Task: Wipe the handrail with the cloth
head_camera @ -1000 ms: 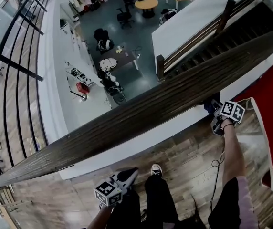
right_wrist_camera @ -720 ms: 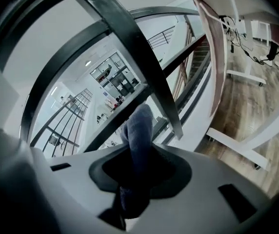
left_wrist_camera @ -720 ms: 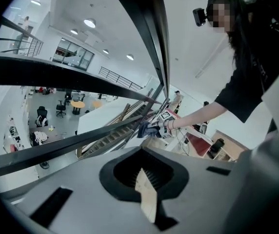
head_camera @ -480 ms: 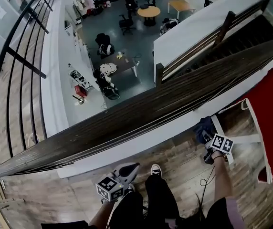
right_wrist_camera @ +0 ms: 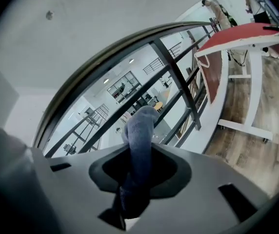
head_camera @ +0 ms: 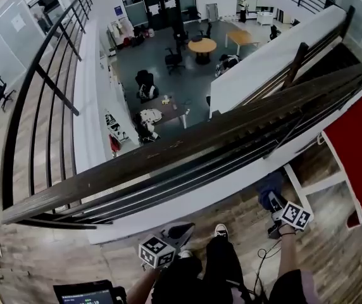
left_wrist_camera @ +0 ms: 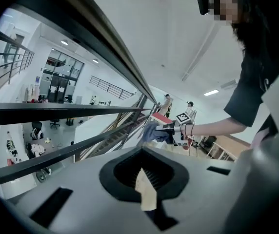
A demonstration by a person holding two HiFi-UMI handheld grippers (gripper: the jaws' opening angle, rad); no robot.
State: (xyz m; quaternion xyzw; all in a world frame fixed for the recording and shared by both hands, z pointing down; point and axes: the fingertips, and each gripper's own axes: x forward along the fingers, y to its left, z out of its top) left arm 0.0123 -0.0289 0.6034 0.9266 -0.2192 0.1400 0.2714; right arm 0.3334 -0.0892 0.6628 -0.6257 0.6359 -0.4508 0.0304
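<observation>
Cloth (head_camera: 268, 185) in right gripper (head_camera: 273, 202) (below handrail (head_camera: 187, 145))

Even, cool indoor light; strong fisheye bending, dark vignetted corners.

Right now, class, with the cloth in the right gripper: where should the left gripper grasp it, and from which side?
The free bunched end of the cloth, which sticks out past the right gripper toward the railing. Come from the person's left, across that end; the rest is pinched in the jaws.
</observation>
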